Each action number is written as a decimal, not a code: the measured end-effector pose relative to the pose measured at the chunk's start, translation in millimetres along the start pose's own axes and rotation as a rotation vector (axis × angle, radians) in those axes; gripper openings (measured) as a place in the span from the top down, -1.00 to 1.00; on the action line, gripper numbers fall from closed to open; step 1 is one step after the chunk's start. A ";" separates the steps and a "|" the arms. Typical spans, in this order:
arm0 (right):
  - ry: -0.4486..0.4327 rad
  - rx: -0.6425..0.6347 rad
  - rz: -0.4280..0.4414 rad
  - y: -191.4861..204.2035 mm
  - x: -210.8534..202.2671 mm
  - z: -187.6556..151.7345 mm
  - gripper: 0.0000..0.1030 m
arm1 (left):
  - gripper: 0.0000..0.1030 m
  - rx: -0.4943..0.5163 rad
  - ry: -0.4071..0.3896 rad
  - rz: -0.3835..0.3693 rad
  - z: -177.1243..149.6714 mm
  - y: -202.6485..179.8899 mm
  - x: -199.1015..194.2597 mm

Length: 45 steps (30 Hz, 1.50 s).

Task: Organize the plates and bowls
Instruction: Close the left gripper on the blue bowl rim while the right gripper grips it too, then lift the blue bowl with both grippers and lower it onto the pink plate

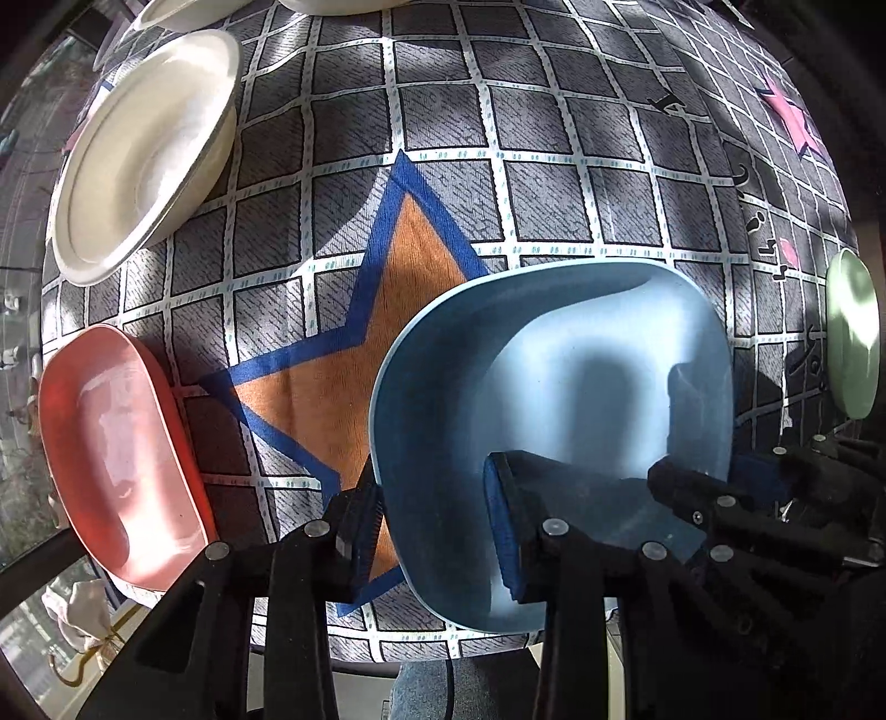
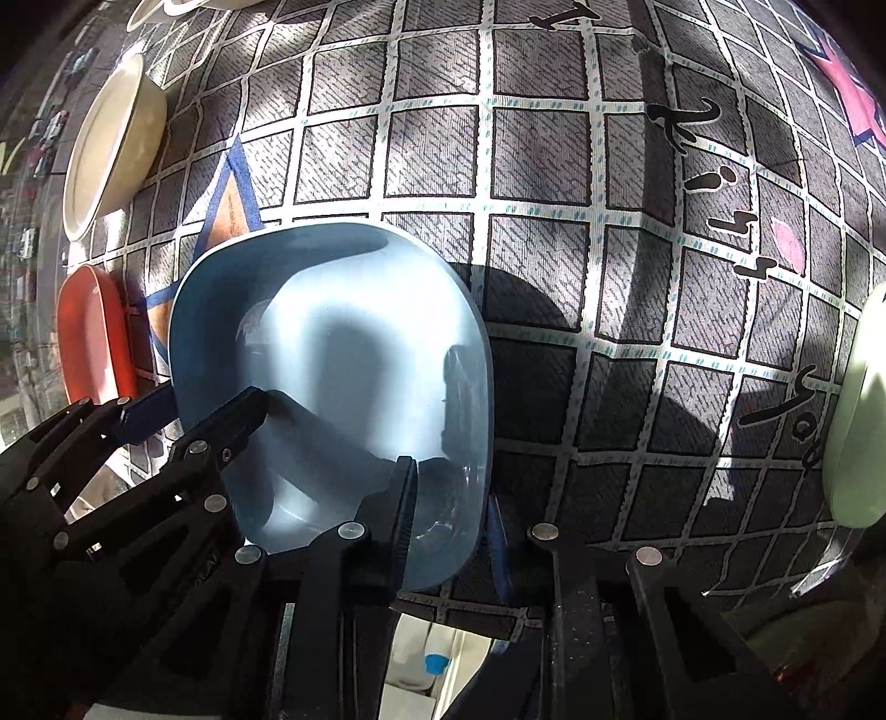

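A blue bowl (image 1: 554,387) sits near the table's front edge and also shows in the right wrist view (image 2: 332,354). My left gripper (image 1: 437,526) straddles its left rim, one finger inside and one outside, with the jaws apart. My right gripper (image 2: 454,531) straddles its right rim the same way and also shows in the left wrist view (image 1: 720,487). A pink bowl (image 1: 116,448) sits at the left. A white bowl (image 1: 144,149) sits at the far left. A green bowl (image 1: 853,332) sits at the right.
A grey checked cloth (image 1: 526,166) with an orange star (image 1: 360,332) covers the table. More white dishes (image 1: 188,11) stand at the far edge. The table's front edge runs just under the blue bowl.
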State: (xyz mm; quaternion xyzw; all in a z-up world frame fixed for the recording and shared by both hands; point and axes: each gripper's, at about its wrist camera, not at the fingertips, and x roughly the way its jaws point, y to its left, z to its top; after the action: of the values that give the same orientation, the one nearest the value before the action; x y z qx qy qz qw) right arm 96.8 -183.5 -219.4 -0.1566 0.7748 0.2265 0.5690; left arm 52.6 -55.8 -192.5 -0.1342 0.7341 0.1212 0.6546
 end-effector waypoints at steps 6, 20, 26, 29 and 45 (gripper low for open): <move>-0.006 -0.051 -0.005 33.9 3.6 4.0 0.49 | 0.24 -0.038 -0.036 0.013 -6.9 28.5 -15.6; -0.036 -0.151 -0.022 126.4 -17.7 6.5 0.48 | 0.24 -0.149 -0.096 0.012 -22.9 95.0 -53.7; -0.048 -0.210 -0.026 173.4 -12.8 14.9 0.48 | 0.24 -0.212 -0.115 0.026 -30.8 119.5 -51.6; -0.051 -0.236 -0.022 206.3 -14.6 22.4 0.48 | 0.24 -0.235 -0.124 0.039 -34.8 127.3 -51.0; -0.030 -0.314 0.039 301.5 41.7 37.9 0.48 | 0.24 -0.314 -0.143 0.098 -46.8 212.5 -56.5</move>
State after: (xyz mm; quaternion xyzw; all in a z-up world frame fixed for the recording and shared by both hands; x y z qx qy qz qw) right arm -36.0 93.0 -216.5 -0.2253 0.7243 0.3582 0.5443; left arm -60.4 128.4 -130.5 -0.1898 0.6635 0.2754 0.6693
